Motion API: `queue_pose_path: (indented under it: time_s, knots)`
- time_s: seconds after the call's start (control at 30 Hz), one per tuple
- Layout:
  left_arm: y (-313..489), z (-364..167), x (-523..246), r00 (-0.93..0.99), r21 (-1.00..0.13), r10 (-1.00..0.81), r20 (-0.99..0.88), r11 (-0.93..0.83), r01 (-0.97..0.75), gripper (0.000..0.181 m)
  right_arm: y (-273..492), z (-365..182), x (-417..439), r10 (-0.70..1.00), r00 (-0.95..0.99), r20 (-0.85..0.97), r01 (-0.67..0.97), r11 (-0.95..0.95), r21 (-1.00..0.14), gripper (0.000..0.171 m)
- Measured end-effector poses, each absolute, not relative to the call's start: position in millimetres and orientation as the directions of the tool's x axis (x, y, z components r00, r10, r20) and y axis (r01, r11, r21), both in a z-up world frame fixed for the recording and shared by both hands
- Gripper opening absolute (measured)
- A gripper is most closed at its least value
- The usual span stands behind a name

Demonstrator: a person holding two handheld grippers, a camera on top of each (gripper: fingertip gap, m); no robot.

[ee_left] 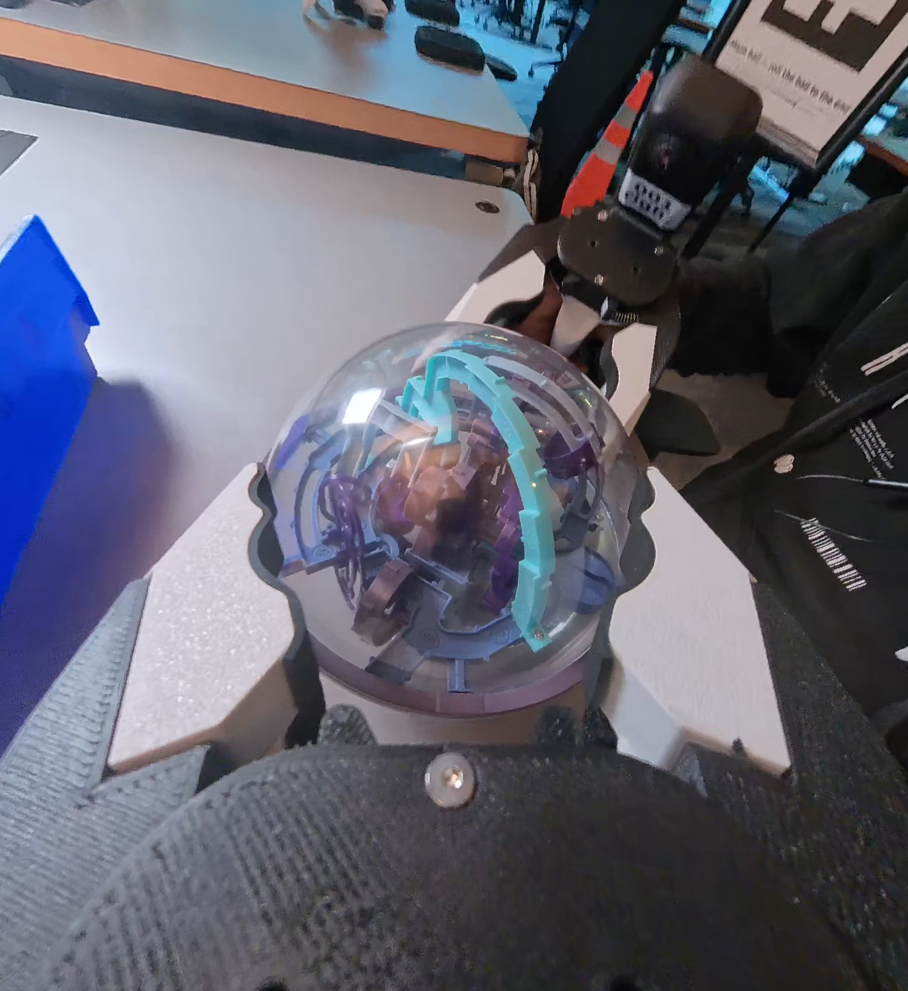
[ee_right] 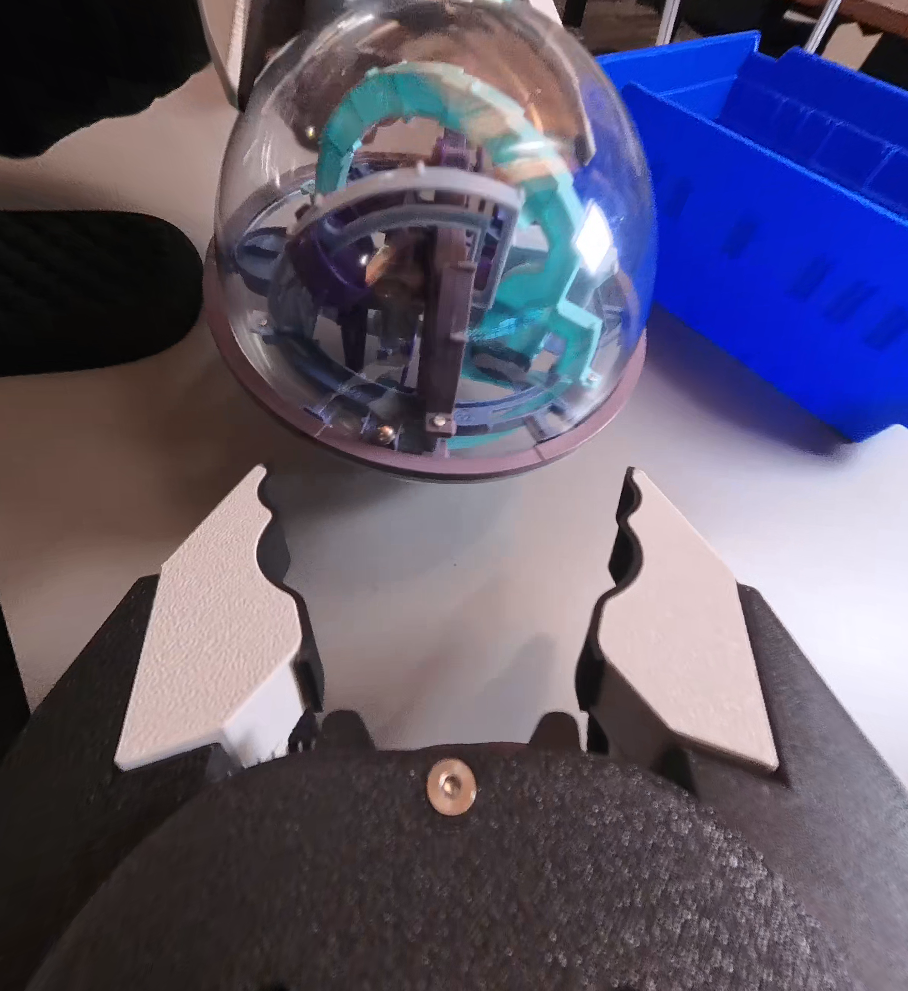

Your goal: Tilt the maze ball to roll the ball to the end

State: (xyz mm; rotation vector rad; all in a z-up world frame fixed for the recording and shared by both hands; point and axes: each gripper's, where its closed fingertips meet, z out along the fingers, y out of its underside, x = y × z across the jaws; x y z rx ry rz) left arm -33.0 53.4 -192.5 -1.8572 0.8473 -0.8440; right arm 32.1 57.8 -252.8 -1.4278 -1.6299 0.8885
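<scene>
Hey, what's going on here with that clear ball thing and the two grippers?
A person is working a maze ball with two handheld grippers. The left gripper clamps the clear sphere from both sides. The right gripper is open and empty, just short of the ball without touching it. A small metal ball sits low near the sphere's dark rim. A blue bin stands beside it on the white table.

Left wrist view looks down its jaws, right up against the maze ball; right wrist view faces it from opposite, slightly back; both share the blue bin.
</scene>
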Motion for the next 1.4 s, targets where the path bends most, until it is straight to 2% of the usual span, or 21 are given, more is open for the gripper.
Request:
queue_pose_path:
  time_s: [0.13, 0.27, 0.37, 0.67, 0.9, 1.0, 1.03, 1.07, 1.1, 1.17, 1.27, 1.4]
  knots:
    - [52, -195, -46, 0.519, -0.916, -0.798, 0.307, -0.396, -0.067, 0.130, 61, -248, 19, 0.995, -0.030, 0.094, 0.414, 0.098, -0.905, 0.120]
    - [50, -199, -56, 0.475, -0.905, -0.784, 0.400, -0.418, 0.072, 0.129, 53, -244, 6, 0.996, -0.075, 0.053, 0.432, 0.080, -0.898, 0.118]
    - [44, -201, -56, 0.458, -0.915, -0.798, 0.391, -0.393, 0.095, 0.129, 47, -242, 1, 0.991, -0.107, 0.076, 0.431, 0.115, -0.895, 0.123]
    - [21, -212, -50, 0.474, -0.983, -0.869, 0.141, -0.178, -0.035, 0.129, 37, -230, 3, 0.903, -0.202, 0.380, 0.333, 0.428, -0.840, 0.128]
    - [16, -224, -51, 0.420, -0.957, -0.866, 0.270, -0.288, 0.021, 0.129, 30, -218, 2, 0.914, -0.252, 0.318, 0.316, 0.389, -0.865, 0.130]
    - [14, -236, -54, 0.428, -0.923, -0.842, 0.329, -0.382, -0.042, 0.122, 32, -211, 0, 0.909, -0.274, 0.315, 0.328, 0.396, -0.858, 0.129]
    - [12, -240, -58, 0.449, -0.919, -0.841, 0.302, -0.381, -0.097, 0.117, 34, -210, -1, 0.904, -0.281, 0.321, 0.336, 0.406, -0.850, 0.128]
    - [10, -245, -61, 0.468, -0.917, -0.847, 0.251, -0.363, -0.166, 0.120, 35, -208, -1, 0.901, -0.291, 0.322, 0.345, 0.412, -0.843, 0.127]
    - [9, -246, -64, 0.493, -0.916, -0.846, 0.203, -0.342, -0.210, 0.134, 37, -207, -2, 0.898, -0.303, 0.320, 0.354, 0.418, -0.837, 0.126]
    - [18, -229, -73, 0.559, -0.942, -0.823, 0.104, -0.262, -0.210, 0.145, 39, -205, -5, 0.886, -0.329, 0.328, 0.365, 0.440, -0.820, 0.123]
    - [26, -197, -73, 0.577, -0.966, -0.817, -0.011, -0.140, -0.216, 0.144, 41, -201, -12, 0.861, -0.374, 0.345, 0.360, 0.478, -0.801, 0.117]
    - [34, -214, -60, 0.541, -0.935, -0.841, -0.029, -0.168, -0.312, 0.148, 38, -188, -32, 0.846, -0.448, 0.288, 0.358, 0.465, -0.810, 0.107]
